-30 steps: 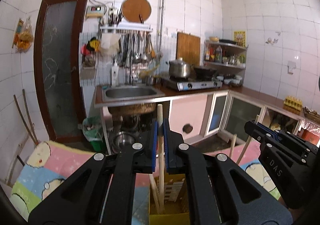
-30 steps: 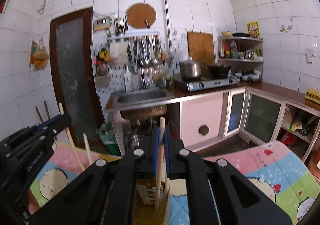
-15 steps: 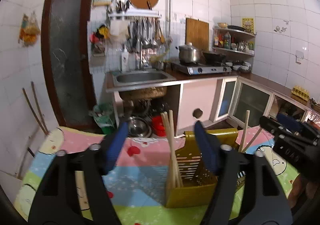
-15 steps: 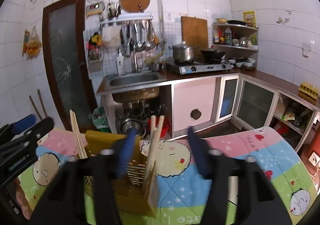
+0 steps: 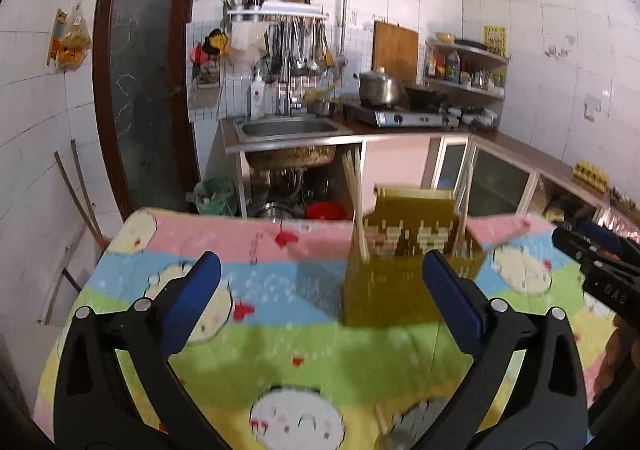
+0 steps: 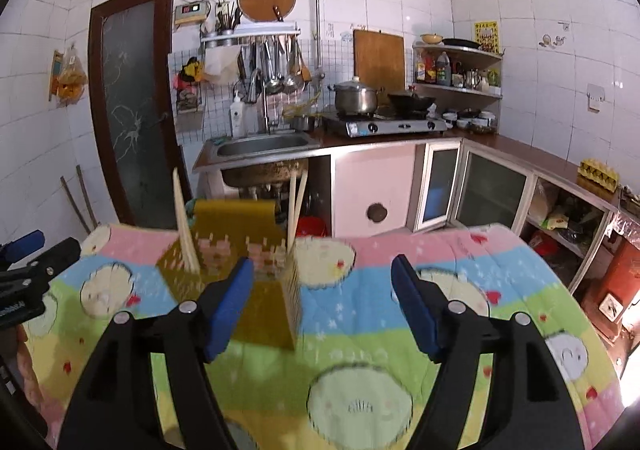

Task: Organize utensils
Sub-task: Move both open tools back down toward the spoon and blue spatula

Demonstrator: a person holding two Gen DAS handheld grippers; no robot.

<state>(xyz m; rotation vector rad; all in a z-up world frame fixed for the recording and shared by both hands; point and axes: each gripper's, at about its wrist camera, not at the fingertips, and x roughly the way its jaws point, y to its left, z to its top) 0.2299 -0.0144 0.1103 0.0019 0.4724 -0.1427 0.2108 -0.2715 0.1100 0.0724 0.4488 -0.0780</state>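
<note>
Chopsticks (image 5: 357,205) stand loose in the yellow holder (image 5: 400,270) at the far edge of the quilted table (image 5: 280,350), and both the left gripper (image 5: 320,302) and the right gripper (image 6: 322,302), which have just been opening and stand empty, could knock it over.

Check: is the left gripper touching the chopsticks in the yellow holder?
Apart. The left wrist view shows the left gripper with jaws wide open, just opened, nothing between them; the chopsticks stand in the yellow holder beyond its fingertips, quilt visible between.
</note>
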